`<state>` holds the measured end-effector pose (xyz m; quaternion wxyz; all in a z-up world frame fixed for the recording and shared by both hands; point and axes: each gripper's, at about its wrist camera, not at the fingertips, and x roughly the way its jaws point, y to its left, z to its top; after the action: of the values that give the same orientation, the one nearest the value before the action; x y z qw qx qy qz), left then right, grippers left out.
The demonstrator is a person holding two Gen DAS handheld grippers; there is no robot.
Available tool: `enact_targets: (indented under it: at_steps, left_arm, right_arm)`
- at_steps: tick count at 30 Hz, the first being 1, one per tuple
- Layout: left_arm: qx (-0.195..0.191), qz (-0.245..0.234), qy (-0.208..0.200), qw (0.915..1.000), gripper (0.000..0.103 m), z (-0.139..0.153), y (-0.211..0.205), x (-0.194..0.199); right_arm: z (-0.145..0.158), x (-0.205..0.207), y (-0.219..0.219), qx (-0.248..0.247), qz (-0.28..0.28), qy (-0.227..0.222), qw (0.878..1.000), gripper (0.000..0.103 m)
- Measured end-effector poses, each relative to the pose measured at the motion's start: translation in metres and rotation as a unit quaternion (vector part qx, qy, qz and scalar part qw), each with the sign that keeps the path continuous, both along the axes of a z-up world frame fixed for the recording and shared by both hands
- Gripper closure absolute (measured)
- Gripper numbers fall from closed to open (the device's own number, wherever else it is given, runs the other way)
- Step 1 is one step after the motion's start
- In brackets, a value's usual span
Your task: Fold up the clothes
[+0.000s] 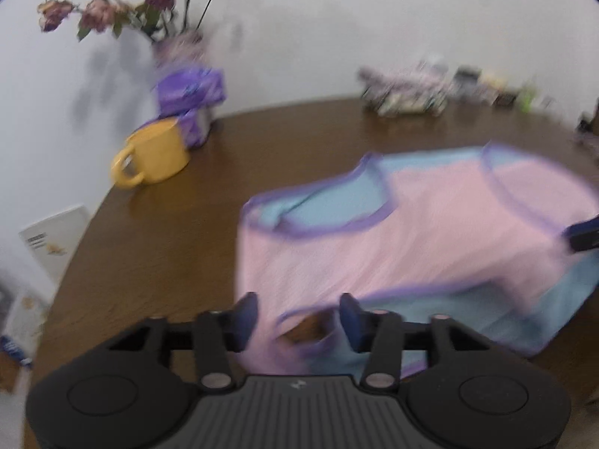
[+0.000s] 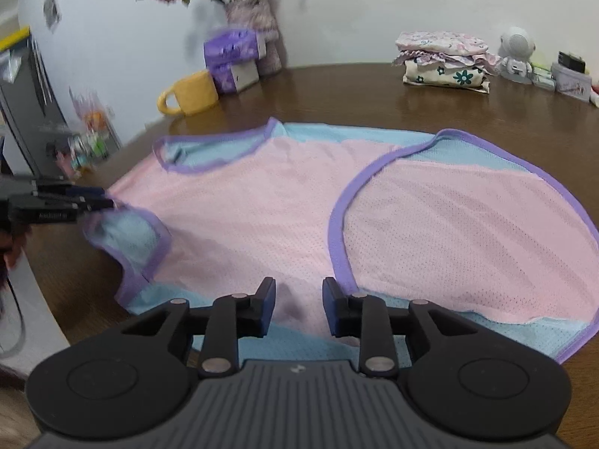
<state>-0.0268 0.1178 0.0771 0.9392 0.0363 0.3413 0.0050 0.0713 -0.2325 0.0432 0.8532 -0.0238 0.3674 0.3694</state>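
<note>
— How is the left gripper (image 1: 299,321)?

— It tips down. Its two fingers (image 1: 247,314) stand apart, with a wide gap. Cloth (image 1: 430,239) lies in the gap, but the pads do not squeeze it.

— And from the other side?

— It comes in from the left edge, all blurry. A hand (image 2: 11,247) holds it from behind.

— What about the right gripper (image 2: 298,299)?

— It tips down too. Its fingers (image 2: 265,299) are closer together, but there is a gap. They are low over the cloth and do not pinch it.
</note>
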Motion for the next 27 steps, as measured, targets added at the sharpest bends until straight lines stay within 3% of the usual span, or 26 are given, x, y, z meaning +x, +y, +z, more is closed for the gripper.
enact_targets:
  at_steps: [5, 8, 9, 11, 13, 18, 20, 22, 25, 27]
  left_arm:
    - [-0.083, -0.089, -0.003, 0.9926, 0.049, -0.001, -0.043, 0.022]
    - [-0.096, -0.136, 0.015, 0.9858, 0.051, -0.011, -0.071, 0.035]
    - [-0.091, -0.149, 0.021, 0.9845, 0.051, -0.015, -0.079, 0.038]
    - [-0.066, -0.169, 0.033, 0.9829, 0.07, -0.023, -0.093, 0.038]
    - [-0.044, -0.183, 0.046, 0.981, 0.082, -0.029, -0.099, 0.034]
    - [-0.025, -0.181, 0.044, 0.9822, 0.081, -0.028, -0.097, 0.019]
    - [-0.033, -0.169, 0.037, 0.9844, 0.07, -0.026, -0.094, 0.014]
    - [-0.048, -0.172, 0.016, 0.9838, 0.068, -0.019, -0.092, 0.007]
    - [-0.06, -0.207, 0.001, 0.9764, 0.071, -0.012, -0.104, -0.003]
    - [-0.043, -0.232, 0.01, 0.9716, 0.081, -0.014, -0.116, -0.01]
  right_arm:
    - [0.009, 0.004, 0.015, 0.026, 0.005, -0.02, 0.999, 0.075]
    - [0.006, 0.007, 0.031, 0.028, 0.017, -0.017, 0.999, 0.075]
    - [0.004, 0.008, 0.035, 0.027, 0.018, -0.018, 0.999, 0.075]
    - [0.0, 0.01, 0.04, 0.023, 0.018, -0.017, 0.999, 0.075]
    - [-0.004, 0.012, 0.042, 0.015, 0.017, -0.015, 1.0, 0.075]
    - [-0.014, 0.016, 0.038, -0.001, 0.004, -0.026, 1.0, 0.076]
    - [-0.013, 0.017, 0.035, -0.002, -0.005, -0.028, 1.0, 0.076]
    - [-0.011, 0.016, 0.031, 0.004, -0.012, -0.028, 1.0, 0.076]
    - [0.0, -0.002, 0.024, 0.025, 0.01, -0.039, 0.999, 0.076]
    - [0.003, -0.015, 0.022, 0.025, 0.027, -0.04, 0.998, 0.076]
